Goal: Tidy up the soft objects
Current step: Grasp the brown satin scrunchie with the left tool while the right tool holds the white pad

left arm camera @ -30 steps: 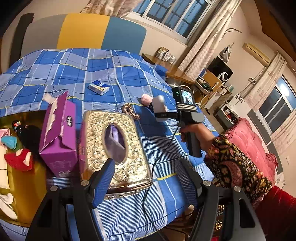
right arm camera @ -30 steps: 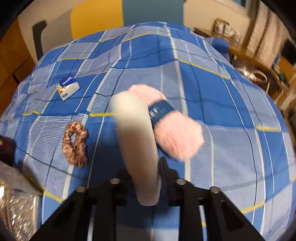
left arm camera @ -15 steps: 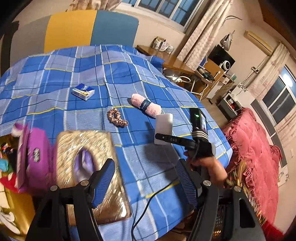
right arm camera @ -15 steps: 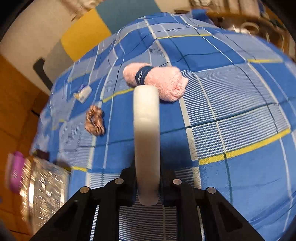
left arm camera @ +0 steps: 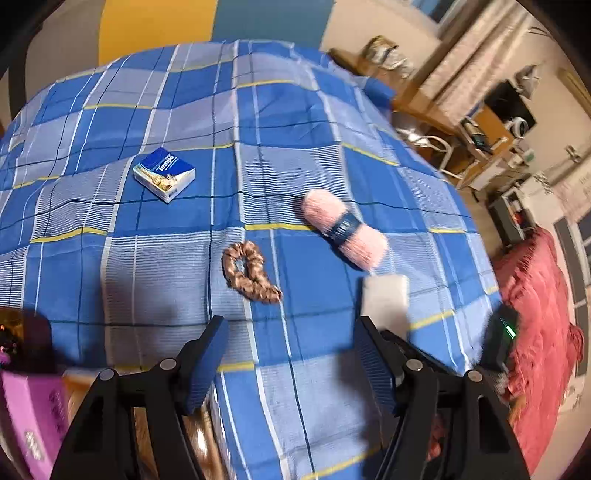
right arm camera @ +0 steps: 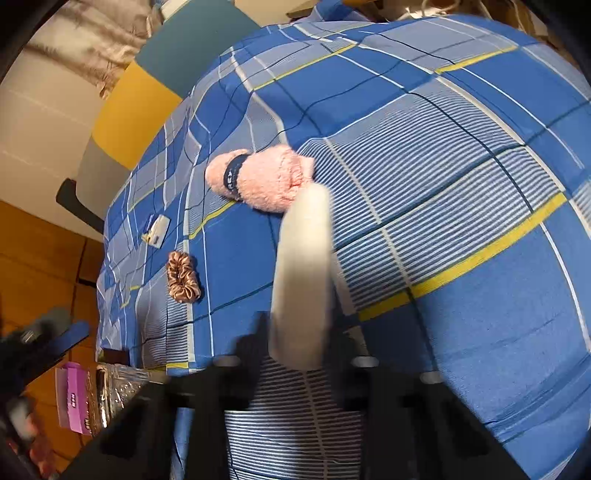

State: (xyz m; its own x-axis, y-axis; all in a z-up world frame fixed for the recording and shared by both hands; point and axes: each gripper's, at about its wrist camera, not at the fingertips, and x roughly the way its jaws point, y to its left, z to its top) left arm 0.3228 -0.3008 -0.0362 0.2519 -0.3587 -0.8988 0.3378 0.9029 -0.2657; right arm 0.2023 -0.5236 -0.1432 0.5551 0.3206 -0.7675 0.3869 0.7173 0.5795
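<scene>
On the blue checked bedspread [left arm camera: 303,122] lie a brown scrunchie [left arm camera: 249,271], a pink rolled towel [left arm camera: 343,229] with a dark band, and a blue tissue pack [left arm camera: 164,173]. My left gripper [left arm camera: 290,354] hangs open just short of the scrunchie, with nothing between its blue pads. My right gripper [right arm camera: 299,347] is shut on a flat white soft pad [right arm camera: 301,266], which stands on edge with its tip near the towel [right arm camera: 258,179]. The scrunchie [right arm camera: 182,277] lies to its left. From the left wrist view the pad [left arm camera: 386,295] hovers to the right of the scrunchie.
A purple tissue box [left arm camera: 29,417] and a gold tissue box [left arm camera: 199,435] sit at the bed's near left corner. A red blanket [left arm camera: 535,332] lies off the right edge. Desks and shelves [left arm camera: 480,122] stand behind, and a colour-block headboard [left arm camera: 207,18] at the far end.
My left gripper swung away from the tissue boxes toward the scrunchie and towel. My right gripper rolled and drew back from the towel, still gripping the white pad.
</scene>
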